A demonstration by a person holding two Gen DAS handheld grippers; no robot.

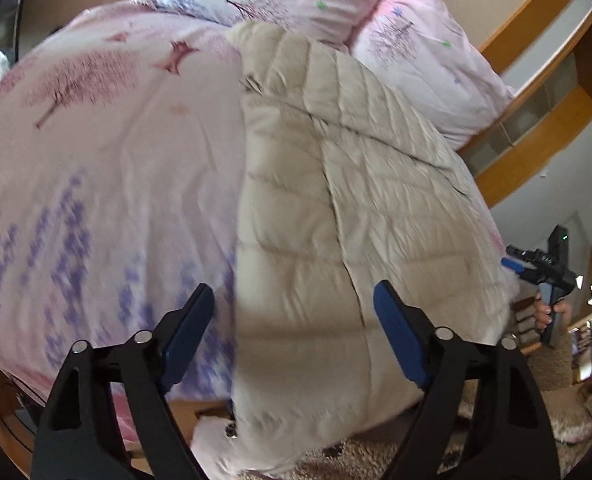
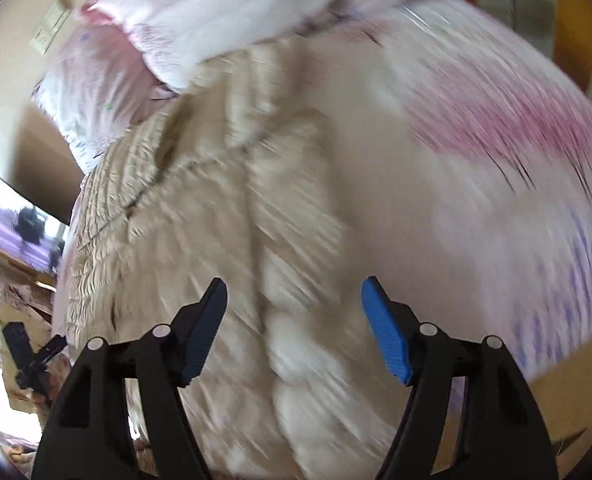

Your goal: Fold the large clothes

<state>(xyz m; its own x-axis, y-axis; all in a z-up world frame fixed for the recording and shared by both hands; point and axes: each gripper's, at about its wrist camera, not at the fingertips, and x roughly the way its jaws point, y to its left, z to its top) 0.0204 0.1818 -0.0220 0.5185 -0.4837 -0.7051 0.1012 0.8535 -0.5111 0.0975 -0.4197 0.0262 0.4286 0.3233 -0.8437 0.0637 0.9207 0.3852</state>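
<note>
A beige quilted coat [image 1: 336, 200] lies on a pink bed [image 1: 95, 160]; left hand-held gripper [image 1: 293, 330] and right hand-held gripper [image 2: 293, 326] hover wide apart, empty. No legible writing.

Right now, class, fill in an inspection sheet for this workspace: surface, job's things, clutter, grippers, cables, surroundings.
Surface: bed with pink tree-print cover.
Job's things: beige quilted jacket lying lengthwise on the bed, its lower end overhanging the near edge.
Clutter: two pillows at the head, touching the jacket's top.
Grippers: left gripper open, empty; right gripper open, empty, view blurred.
Cables: nothing seen.
Surroundings: wooden shelving, shaggy rug.
</note>
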